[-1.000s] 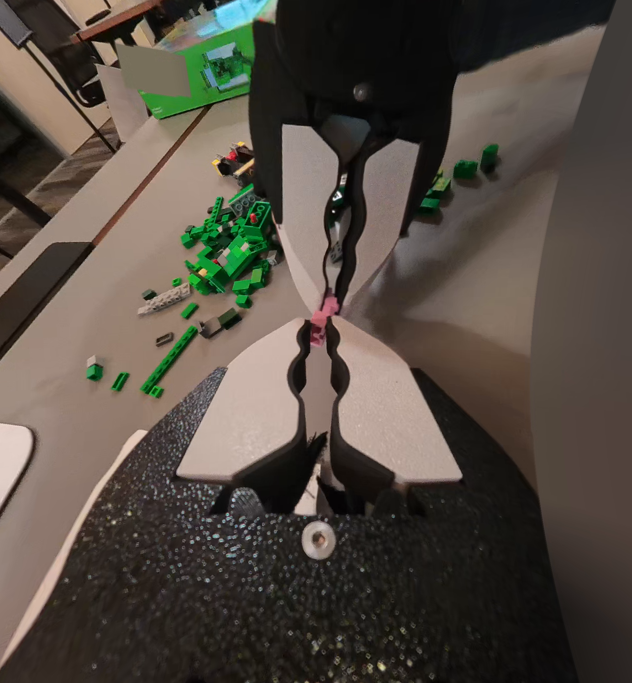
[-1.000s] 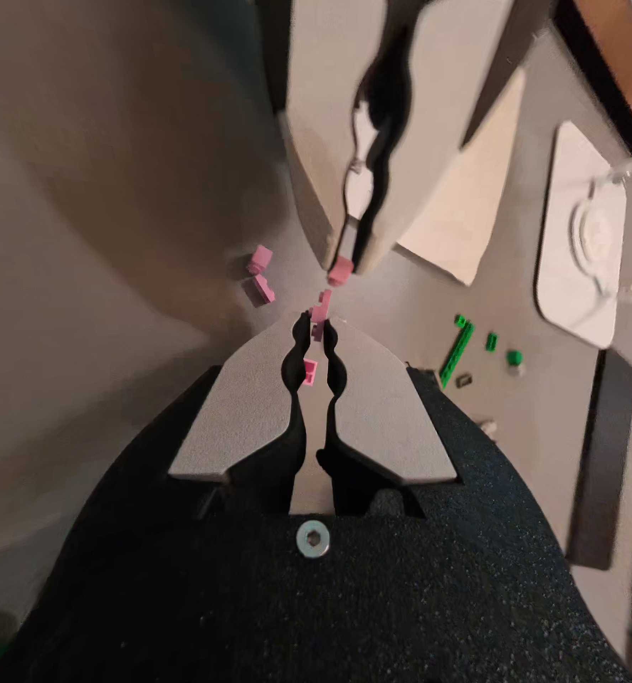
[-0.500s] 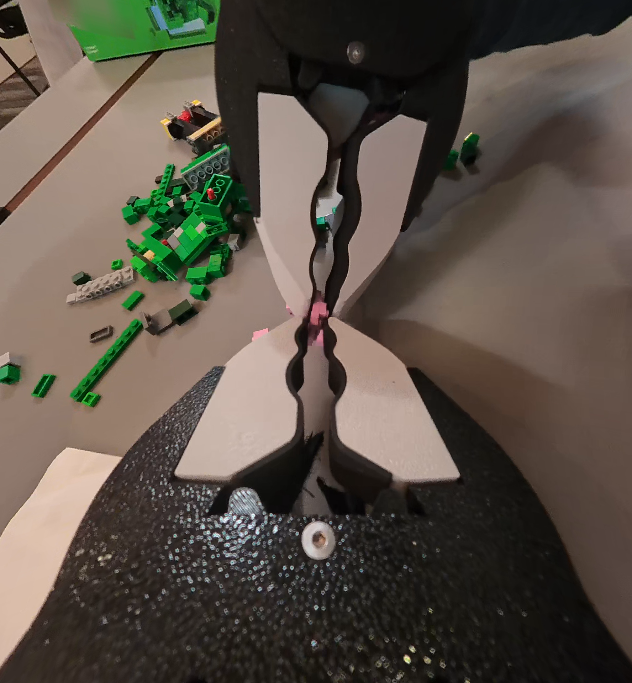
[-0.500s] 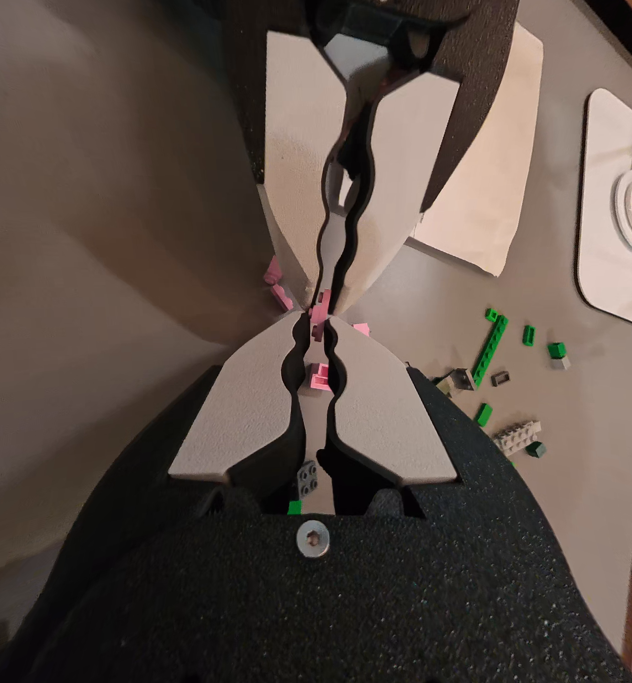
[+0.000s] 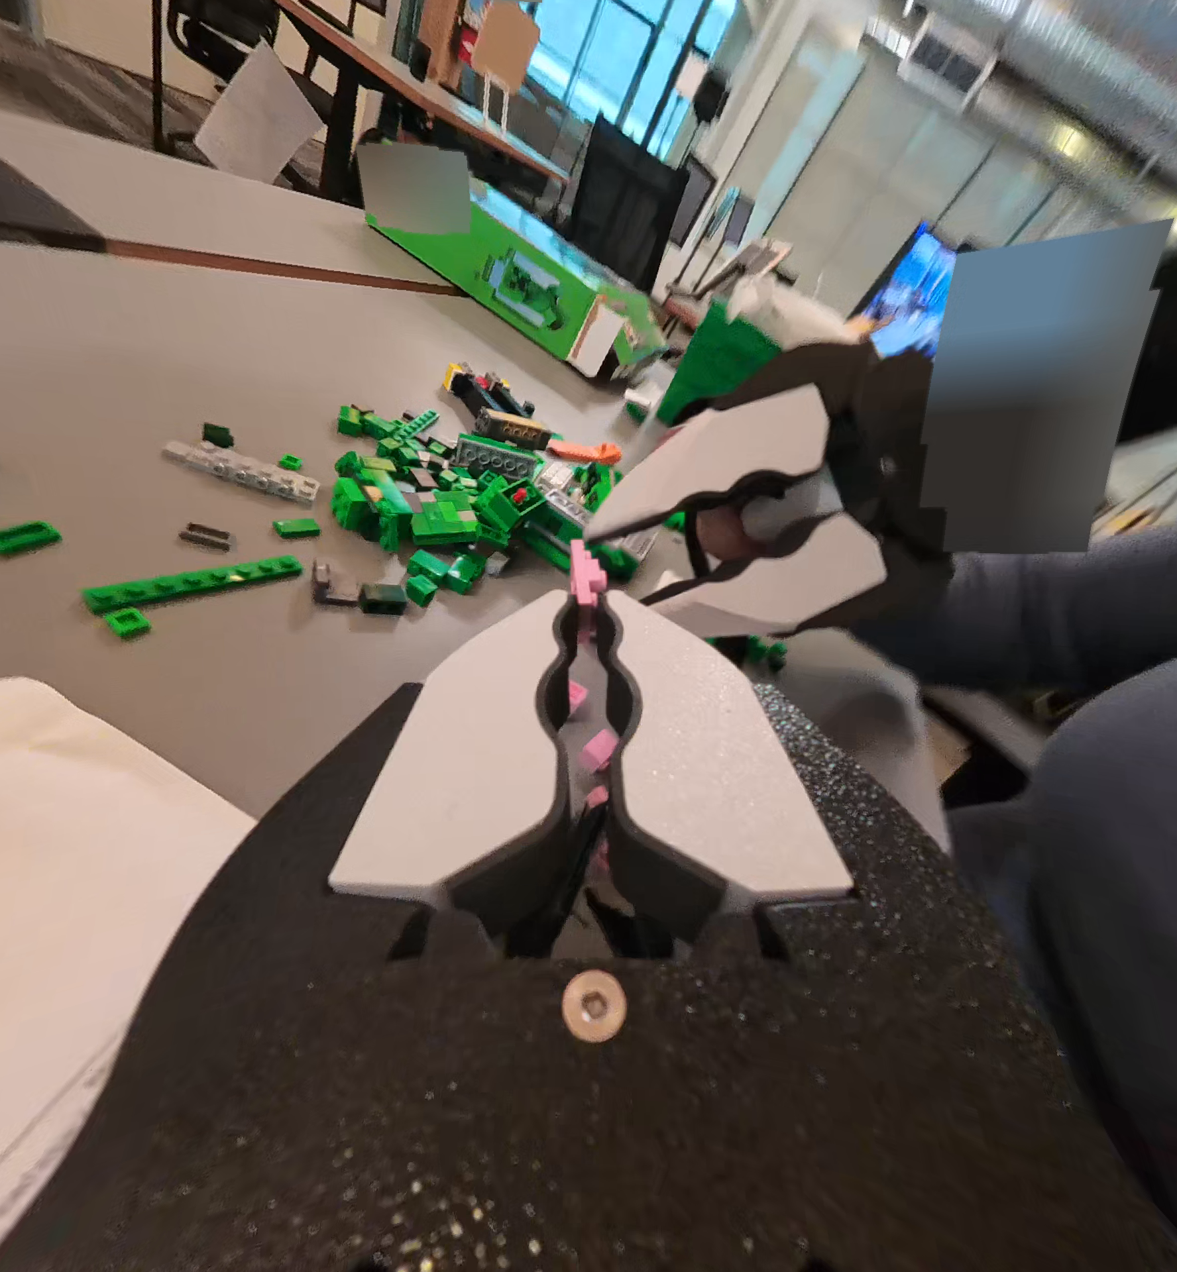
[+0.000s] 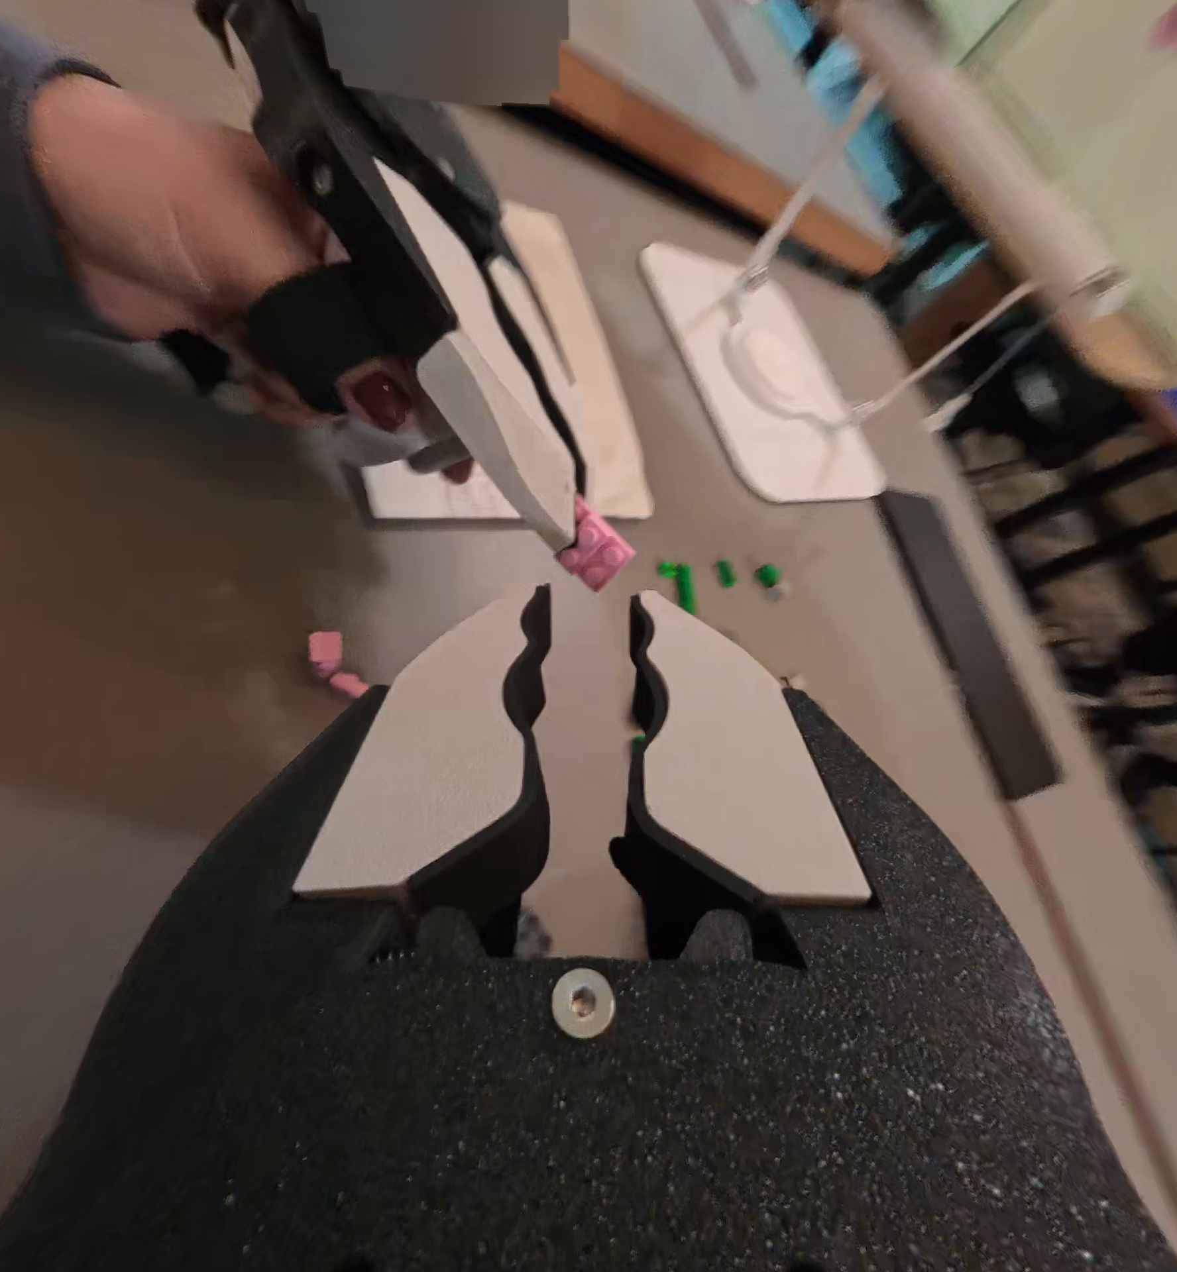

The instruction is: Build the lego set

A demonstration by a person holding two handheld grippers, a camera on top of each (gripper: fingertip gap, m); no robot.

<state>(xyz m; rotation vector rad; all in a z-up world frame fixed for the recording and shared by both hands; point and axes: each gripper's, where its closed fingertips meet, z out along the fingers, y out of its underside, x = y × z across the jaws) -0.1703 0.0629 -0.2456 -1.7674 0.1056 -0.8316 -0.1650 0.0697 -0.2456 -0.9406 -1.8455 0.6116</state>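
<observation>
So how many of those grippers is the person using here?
2. The left gripper is shut on a small pink lego piece. The right gripper is open, with its fingertips close by that piece. No other gripper shows in either view.

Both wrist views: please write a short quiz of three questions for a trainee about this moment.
1. True or false: the right gripper is shut on a brick.
2. Which gripper holds the pink piece? A) left B) right C) neither
3. What colour are most loose bricks on the table?

Key:
1. False; its jaws stand apart, empty.
2. A; the left gripper pinches it at the fingertips.
3. Green.
</observation>
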